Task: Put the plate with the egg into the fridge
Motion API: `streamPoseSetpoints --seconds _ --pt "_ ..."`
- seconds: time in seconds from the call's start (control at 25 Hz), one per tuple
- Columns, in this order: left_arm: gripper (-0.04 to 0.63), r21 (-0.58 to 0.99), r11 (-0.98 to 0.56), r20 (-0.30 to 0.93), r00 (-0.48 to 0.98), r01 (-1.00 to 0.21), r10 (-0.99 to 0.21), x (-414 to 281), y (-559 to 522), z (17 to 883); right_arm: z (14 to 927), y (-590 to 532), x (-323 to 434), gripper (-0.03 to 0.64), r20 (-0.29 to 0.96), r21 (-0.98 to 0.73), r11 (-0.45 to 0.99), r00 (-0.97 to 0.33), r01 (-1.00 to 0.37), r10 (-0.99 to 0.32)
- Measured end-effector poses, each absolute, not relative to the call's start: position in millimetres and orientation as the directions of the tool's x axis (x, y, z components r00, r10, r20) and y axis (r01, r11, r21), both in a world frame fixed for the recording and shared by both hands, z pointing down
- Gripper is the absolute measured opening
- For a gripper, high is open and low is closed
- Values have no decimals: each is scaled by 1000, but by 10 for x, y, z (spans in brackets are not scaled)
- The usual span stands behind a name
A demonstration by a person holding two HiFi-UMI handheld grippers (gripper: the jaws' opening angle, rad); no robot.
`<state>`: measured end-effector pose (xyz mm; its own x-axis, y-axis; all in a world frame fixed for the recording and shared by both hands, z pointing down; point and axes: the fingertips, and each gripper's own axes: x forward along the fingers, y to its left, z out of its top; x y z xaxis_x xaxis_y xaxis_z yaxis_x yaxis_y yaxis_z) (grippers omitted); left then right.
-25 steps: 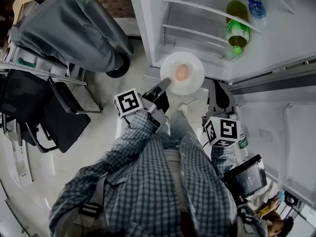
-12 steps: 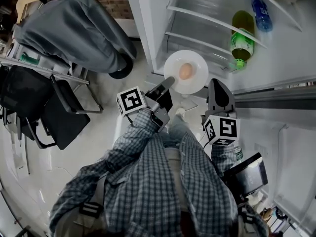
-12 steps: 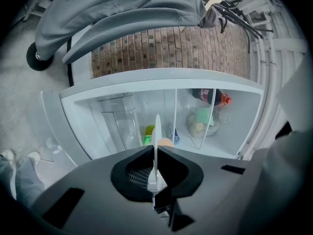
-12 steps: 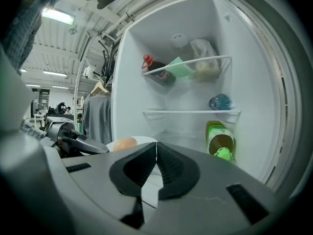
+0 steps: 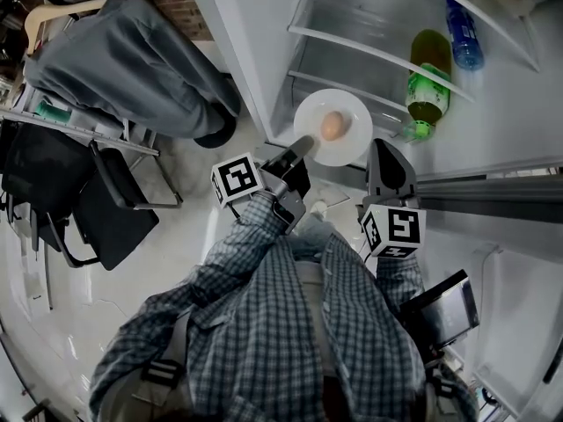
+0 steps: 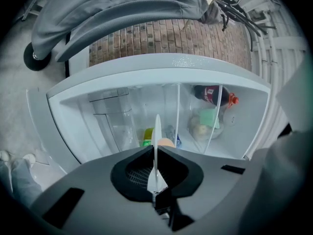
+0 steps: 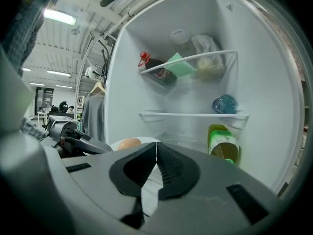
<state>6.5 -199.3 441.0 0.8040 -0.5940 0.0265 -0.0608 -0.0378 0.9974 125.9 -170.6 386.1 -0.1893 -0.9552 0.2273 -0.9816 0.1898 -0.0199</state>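
Now, at centre frame, the left tool (image 5: 300, 147) clamps the rim of the white plate (image 5: 356, 120), with the egg (image 5: 332, 126) riding on it. The right tool (image 5: 383, 155) hangs just beside, its jaws pressed together on nothing. Over the last second the plate has edged upward in the frame, from the threshold of the open fridge (image 5: 251, 51) to overlapping its lower shelf (image 5: 303, 78). Delivery looks close, though the plate is not yet set down. Beyond, a green bottle (image 5: 428, 82) shows at upper right.
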Motion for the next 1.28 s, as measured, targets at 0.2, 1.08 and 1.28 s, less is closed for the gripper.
streamPoseSetpoints --seconds 0.2,1.08,1.28 --pt "20 997 -37 29 799 -64 -601 168 -2063 4420 3873 -1801 1301 8 229 -14 222 -219 -975 -948" --pt "20 993 -3 86 769 -114 -633 416 -2430 4610 3865 -1944 1507 8 238 30 247 -233 -969 -943" --pt "20 993 14 100 768 -118 -632 463 -2498 4684 3881 -1953 1539 8 248 21 230 -218 -973 -944"
